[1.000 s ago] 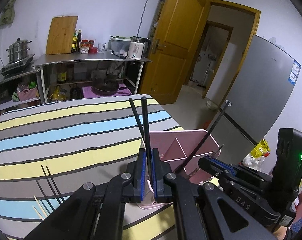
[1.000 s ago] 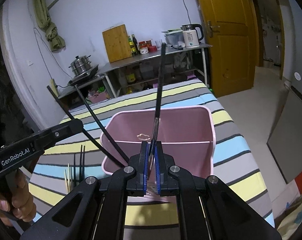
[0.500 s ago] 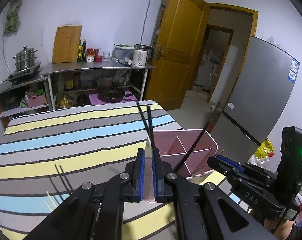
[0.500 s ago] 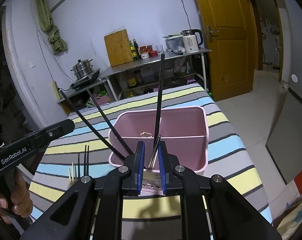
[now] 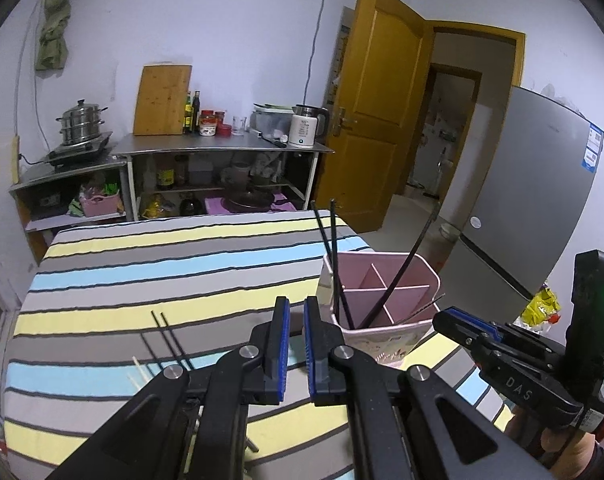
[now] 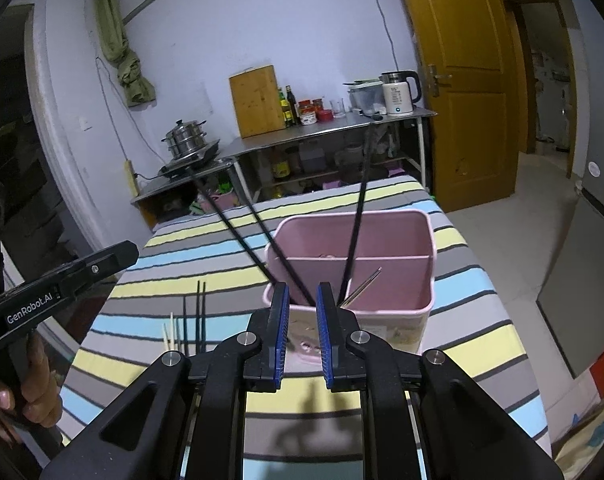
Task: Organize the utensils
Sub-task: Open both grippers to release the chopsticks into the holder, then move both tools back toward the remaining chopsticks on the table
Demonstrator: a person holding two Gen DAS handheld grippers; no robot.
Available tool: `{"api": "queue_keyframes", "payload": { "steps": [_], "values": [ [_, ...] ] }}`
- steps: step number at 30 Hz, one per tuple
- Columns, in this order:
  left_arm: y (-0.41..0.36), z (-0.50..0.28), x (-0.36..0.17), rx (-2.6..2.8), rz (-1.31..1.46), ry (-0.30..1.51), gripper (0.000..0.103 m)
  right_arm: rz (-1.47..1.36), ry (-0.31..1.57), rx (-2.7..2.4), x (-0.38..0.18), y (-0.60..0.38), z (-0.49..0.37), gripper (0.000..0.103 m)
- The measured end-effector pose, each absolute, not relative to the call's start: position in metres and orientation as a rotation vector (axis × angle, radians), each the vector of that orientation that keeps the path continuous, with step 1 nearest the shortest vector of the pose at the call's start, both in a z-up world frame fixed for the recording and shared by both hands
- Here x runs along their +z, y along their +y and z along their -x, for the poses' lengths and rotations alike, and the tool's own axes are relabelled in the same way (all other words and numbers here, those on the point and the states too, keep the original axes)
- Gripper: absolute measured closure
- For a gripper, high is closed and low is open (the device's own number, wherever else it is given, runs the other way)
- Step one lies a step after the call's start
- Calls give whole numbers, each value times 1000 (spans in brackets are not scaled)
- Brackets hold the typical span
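A pink divided bin [image 5: 426,270] stands near the right end of the striped table. Two black chopsticks [image 5: 333,248] lean in its left compartment, and a third black chopstick [image 6: 356,224] leans in another. A thin metal utensil [image 6: 364,284] lies inside too. My left gripper [image 5: 296,314] is shut with nothing between its pads, just left of the bin. My right gripper [image 6: 303,300] hangs open in front of the bin, with nothing in its gap. Loose black chopsticks [image 6: 200,316] and pale wooden ones [image 6: 168,330] lie on the cloth to the left.
The table's striped cloth [image 5: 150,264] stretches left of the bin. Behind it stand steel shelves [image 5: 222,148] with a kettle, bottles and a cutting board. A grey fridge [image 5: 534,200] and an open wooden door [image 5: 378,120] are at the right. A hand [image 6: 6,396] holds the left gripper's handle.
Both grippers have drawn back from the bin. The right jaws opened off the black chopstick, which now leans in the bin. The left's pair of chopsticks also stands free in it.
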State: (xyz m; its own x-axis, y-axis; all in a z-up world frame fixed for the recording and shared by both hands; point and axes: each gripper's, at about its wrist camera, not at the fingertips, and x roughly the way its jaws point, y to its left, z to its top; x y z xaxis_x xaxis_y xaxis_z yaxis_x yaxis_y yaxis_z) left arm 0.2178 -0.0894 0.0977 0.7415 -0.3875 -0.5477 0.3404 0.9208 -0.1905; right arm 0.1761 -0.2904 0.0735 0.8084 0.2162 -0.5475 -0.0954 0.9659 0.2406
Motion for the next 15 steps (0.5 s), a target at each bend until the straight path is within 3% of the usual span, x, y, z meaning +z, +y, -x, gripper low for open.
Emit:
{"api": "queue_keyframes", "payload": {
  "steps": [15],
  "values": [
    [-40, -181, 68, -331, 133, 654, 97, -180, 613, 222, 72, -269, -152, 89]
  ]
}}
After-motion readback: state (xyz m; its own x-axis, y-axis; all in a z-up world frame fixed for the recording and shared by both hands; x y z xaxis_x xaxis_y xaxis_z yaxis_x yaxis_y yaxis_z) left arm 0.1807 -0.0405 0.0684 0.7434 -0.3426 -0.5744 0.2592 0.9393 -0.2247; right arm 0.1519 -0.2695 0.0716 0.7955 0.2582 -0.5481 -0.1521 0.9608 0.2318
